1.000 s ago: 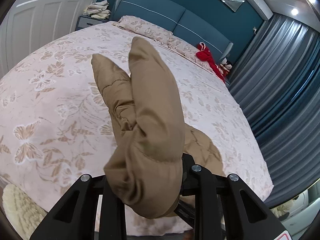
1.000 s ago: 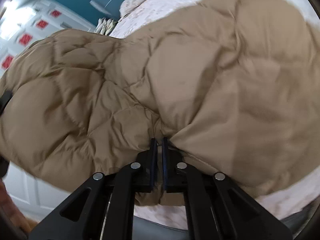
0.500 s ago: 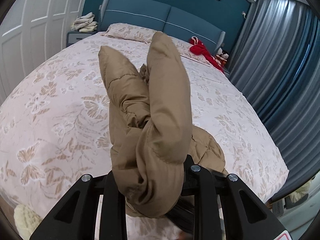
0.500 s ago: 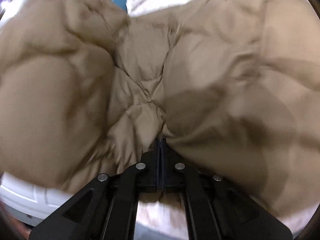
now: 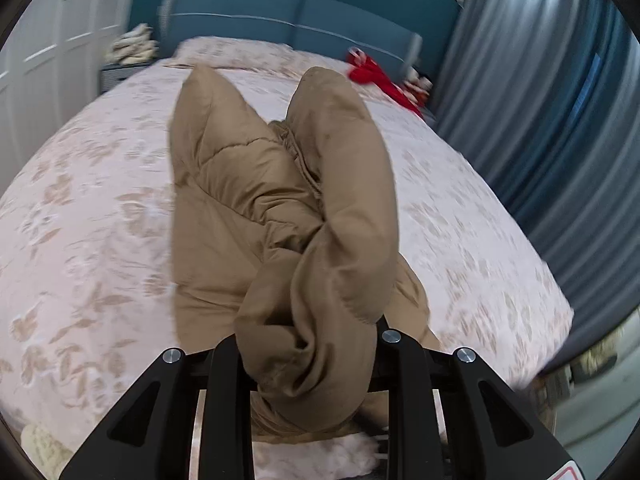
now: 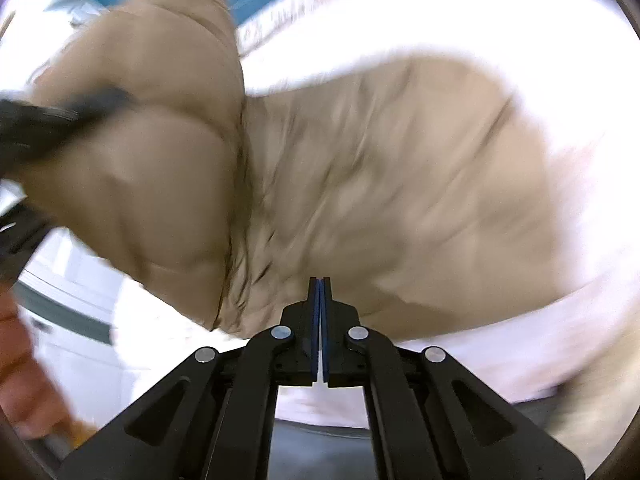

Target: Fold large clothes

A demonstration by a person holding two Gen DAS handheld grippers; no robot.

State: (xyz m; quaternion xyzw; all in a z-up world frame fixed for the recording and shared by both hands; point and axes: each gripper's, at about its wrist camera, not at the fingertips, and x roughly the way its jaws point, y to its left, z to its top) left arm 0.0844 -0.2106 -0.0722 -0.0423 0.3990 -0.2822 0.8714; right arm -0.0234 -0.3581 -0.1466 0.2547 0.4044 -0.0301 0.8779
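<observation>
Left claw (image 5: 308, 364): closed down on a thick bunched wad of the tan padded coat (image 5: 280, 208); the jaws stand part open only because the fabric fills them.
Right claw (image 6: 320, 320): jaws pressed together, blue pads meeting; coat fabric sits right at the tips, but motion blur hides whether a thin edge is pinched.
Coat, position: partly lifted by the left claw, the rest draped over the near part of the bed (image 5: 80, 200), two puffy lobes standing up beyond the grip.
Step in hand, judged: carrying one part of the coat across for a fold.
Advice: hold the bunch firm, move level, lay it down flat, smooth the padding.
Surface: pale bedspread with a tan flower print, soft.
Room: red item (image 5: 376, 80) near the blue headboard (image 5: 288, 20); grey-blue curtains (image 5: 560, 120) right; white wardrobe doors (image 5: 52, 52) left.
</observation>
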